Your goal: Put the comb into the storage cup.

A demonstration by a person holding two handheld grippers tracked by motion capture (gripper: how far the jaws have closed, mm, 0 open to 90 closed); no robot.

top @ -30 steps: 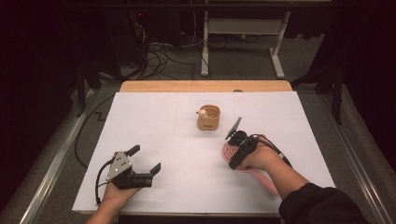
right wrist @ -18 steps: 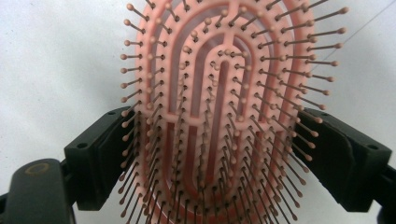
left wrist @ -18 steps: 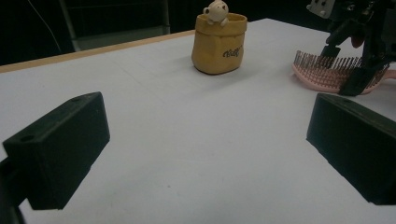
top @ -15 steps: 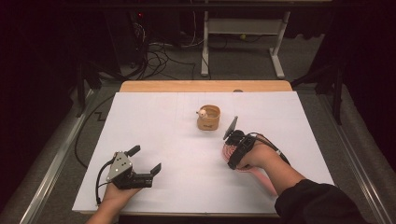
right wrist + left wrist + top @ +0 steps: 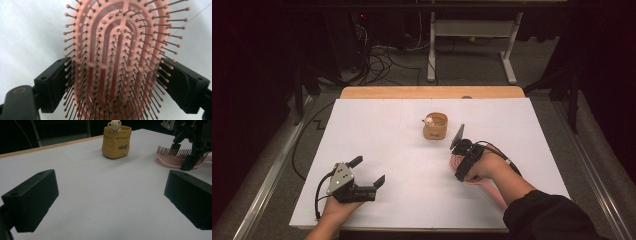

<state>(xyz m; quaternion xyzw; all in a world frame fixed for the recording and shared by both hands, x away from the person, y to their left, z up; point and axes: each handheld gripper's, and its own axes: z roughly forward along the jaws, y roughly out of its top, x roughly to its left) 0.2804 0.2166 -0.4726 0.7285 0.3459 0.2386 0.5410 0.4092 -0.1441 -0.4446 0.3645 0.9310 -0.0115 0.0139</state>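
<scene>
The white desk (image 5: 377, 130) is brightly, evenly lit against dark surroundings; shadows are soft, and nearby hairbrush (image 5: 120, 57) bristles blur.

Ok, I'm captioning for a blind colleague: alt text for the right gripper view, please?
A pink vented hairbrush, bristles facing the camera, lies on a white table between the right gripper's two black jaws, which straddle the brush head on either side. Whether they press on it is unclear.
</scene>
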